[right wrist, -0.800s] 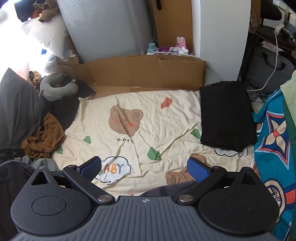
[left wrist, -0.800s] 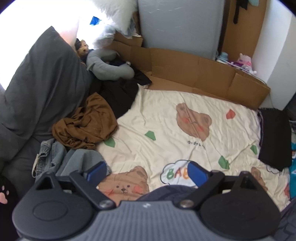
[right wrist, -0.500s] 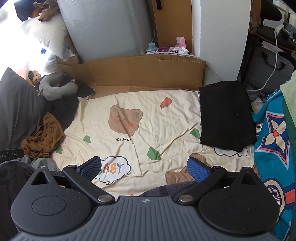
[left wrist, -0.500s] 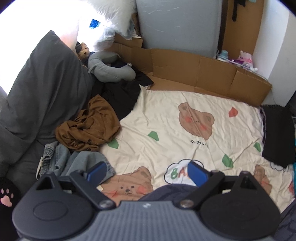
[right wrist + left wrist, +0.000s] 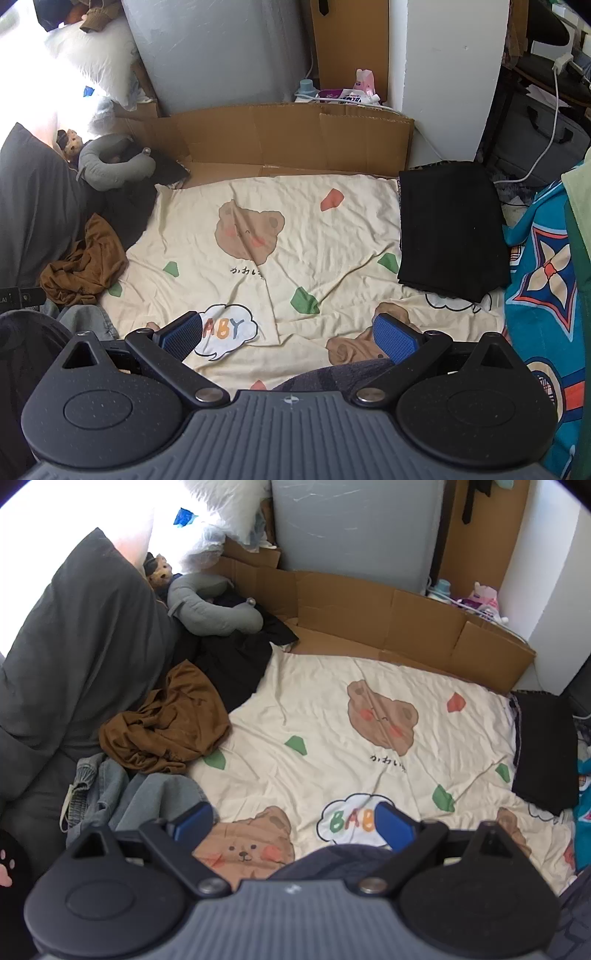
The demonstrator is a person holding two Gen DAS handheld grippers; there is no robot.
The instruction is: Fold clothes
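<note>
A: Hovering over the cream bear-print sheet (image 5: 332,716), both tools. Left tool (image 5: 293,821) has its jaws spread wide, nothing between the blue pads (image 5: 194,821), only sheet under them. Right tool (image 5: 290,332) is the same: wide apart, empty.

B: Where are the clothes?

A: Unfolded pile sits at the left edge of the sheet. Brown garment (image 5: 166,727) is crumpled, partly on the sheet edge. Denim piece (image 5: 122,797) lies just near of it, touching it, close beside the left tool's left finger. Black garment (image 5: 236,664) is spread on the far side of the brown one, running under a grey neck pillow (image 5: 207,609). Big dark grey pillow (image 5: 74,657) leans at far left.

B: Anything folded?

A: One flat black folded piece (image 5: 450,229) on the right edge of the sheet, well apart from the pile. Blue patterned cloth (image 5: 543,280) is right of it.

B: Middle of the sheet?

A: Bare but wrinkled. Brown cardboard (image 5: 295,140) stands along the far edge. A dark navy fabric (image 5: 332,860) shows at the near edge between the left tool's fingers; can't tell what it is.

B: Contact with any garment?

A: None visible on either tool.
</note>
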